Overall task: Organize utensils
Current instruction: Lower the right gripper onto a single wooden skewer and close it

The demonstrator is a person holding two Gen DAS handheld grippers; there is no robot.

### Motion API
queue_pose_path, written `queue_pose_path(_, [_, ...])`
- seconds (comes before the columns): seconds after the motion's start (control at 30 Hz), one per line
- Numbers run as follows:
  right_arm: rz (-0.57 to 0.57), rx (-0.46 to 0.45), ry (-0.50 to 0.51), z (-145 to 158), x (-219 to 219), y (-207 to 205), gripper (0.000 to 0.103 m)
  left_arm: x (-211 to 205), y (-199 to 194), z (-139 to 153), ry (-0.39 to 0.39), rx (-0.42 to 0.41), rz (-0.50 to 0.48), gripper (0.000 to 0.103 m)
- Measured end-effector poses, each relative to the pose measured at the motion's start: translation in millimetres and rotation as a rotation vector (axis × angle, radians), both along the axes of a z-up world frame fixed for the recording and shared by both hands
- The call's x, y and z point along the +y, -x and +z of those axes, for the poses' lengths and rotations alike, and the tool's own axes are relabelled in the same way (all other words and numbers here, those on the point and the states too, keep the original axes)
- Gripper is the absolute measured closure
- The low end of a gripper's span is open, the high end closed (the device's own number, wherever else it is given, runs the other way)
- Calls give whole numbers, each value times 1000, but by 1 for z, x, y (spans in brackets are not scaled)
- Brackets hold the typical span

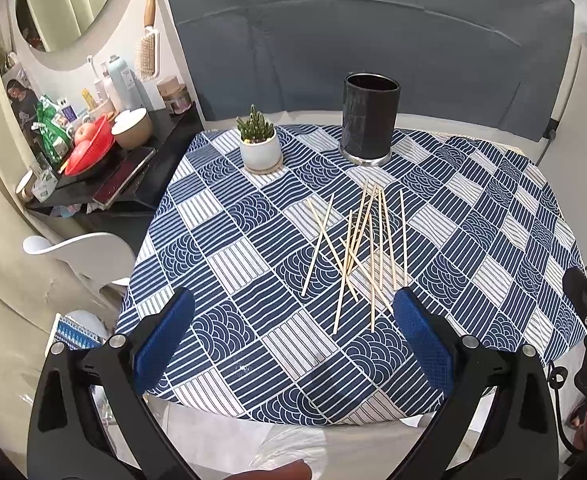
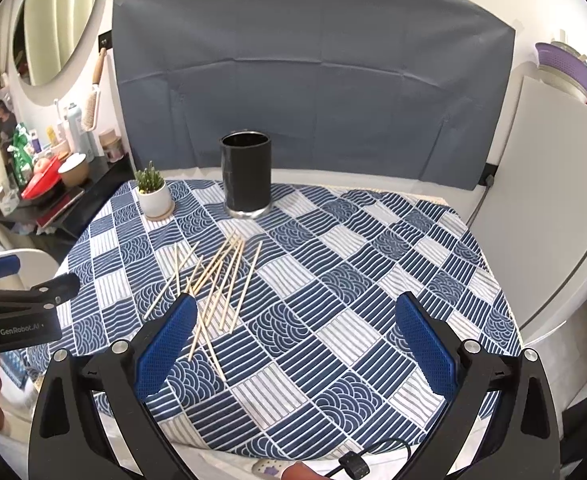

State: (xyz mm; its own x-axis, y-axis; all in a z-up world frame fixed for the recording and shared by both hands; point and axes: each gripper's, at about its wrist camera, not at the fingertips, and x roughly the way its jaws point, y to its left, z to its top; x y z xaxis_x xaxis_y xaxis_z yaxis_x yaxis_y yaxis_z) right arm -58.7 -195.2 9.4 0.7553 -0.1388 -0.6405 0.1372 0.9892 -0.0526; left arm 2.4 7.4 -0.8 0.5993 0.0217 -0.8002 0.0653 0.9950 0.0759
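Several thin wooden sticks lie scattered and crossed on the blue patterned tablecloth; the right wrist view has the same sticks left of centre. A black cylindrical holder stands upright behind them, also seen as the holder in the right wrist view; its inside is hidden. My left gripper is open above the table's near edge, its right finger beside the sticks' near ends. My right gripper is open too, with its left finger over the sticks' near ends. Neither holds anything.
A small succulent in a white pot stands left of the holder. A dark side shelf crowded with bottles, a bowl and a red basket lies to the left, with a white chair below. A grey panel backs the table.
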Motion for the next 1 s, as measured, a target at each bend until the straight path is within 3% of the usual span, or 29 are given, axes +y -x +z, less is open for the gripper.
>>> queue_pose_path(0.6, [54,91,-20,-14,3,-45,8,8,-31,-10,-17,77,61,6])
queue_pose_path(1.0, [27,234,-33,-41,-6,-93,8,1,-79,-44,3,231,43,6])
